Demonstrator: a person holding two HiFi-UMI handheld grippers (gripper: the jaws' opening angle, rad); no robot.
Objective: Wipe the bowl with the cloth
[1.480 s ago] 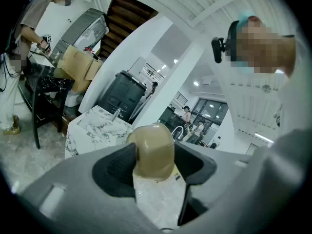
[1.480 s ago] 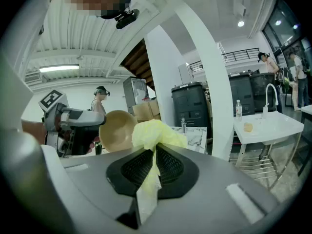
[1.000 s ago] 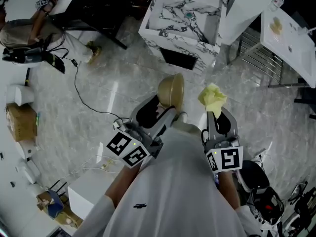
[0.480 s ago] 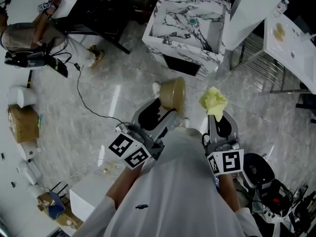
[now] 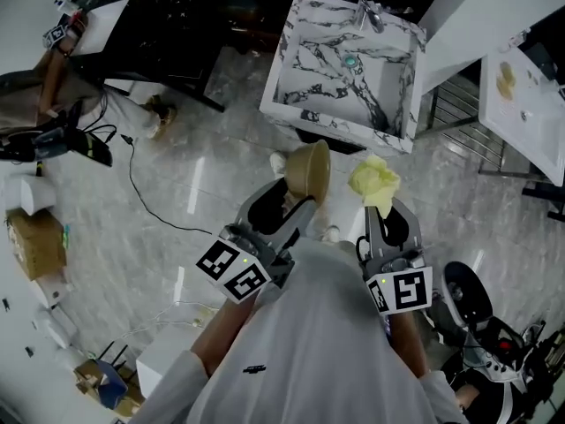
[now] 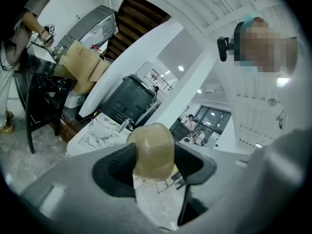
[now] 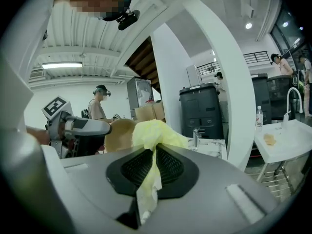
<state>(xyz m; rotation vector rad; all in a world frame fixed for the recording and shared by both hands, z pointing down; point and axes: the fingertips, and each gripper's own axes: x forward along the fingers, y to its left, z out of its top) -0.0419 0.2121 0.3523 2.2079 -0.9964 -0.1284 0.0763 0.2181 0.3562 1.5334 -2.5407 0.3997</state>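
Nothing carries either thing here: both hang in the air in front of the person, over a marble floor (image 5: pixel 194 175). The left tongs (image 5: pixel 301 201) pinch the bowl (image 5: pixel 309 168) by its wall. The right tongs (image 5: pixel 378 212) are pressed together on a fold of the yellow cloth (image 5: pixel 373 182), with most of it bunched above the pads and a thin tail hanging below. Bowl and cloth sit just beside each other, with a small gap between them in the head view.

The likeliest trouble is the bowl. It is held by a narrow pinch, so a hard push from the cloth could twist it between the pads and drop it onto the hard floor. The cloth could also drag out of its thin fold once rubbing starts. (I cannot tell for sure which way the bowl's mouth faces, so the first stroke may land on the outside.)

For room, the marble sink unit (image 5: pixel 340 124) stands ahead, its near edge close beyond the bowl. A white worktop (image 5: pixel 538 140) lies to the right, well apart, and the person's own body closes the back. To the left, the air over the floor is open, and a cable (image 5: pixel 146 184) trails on the floor there.
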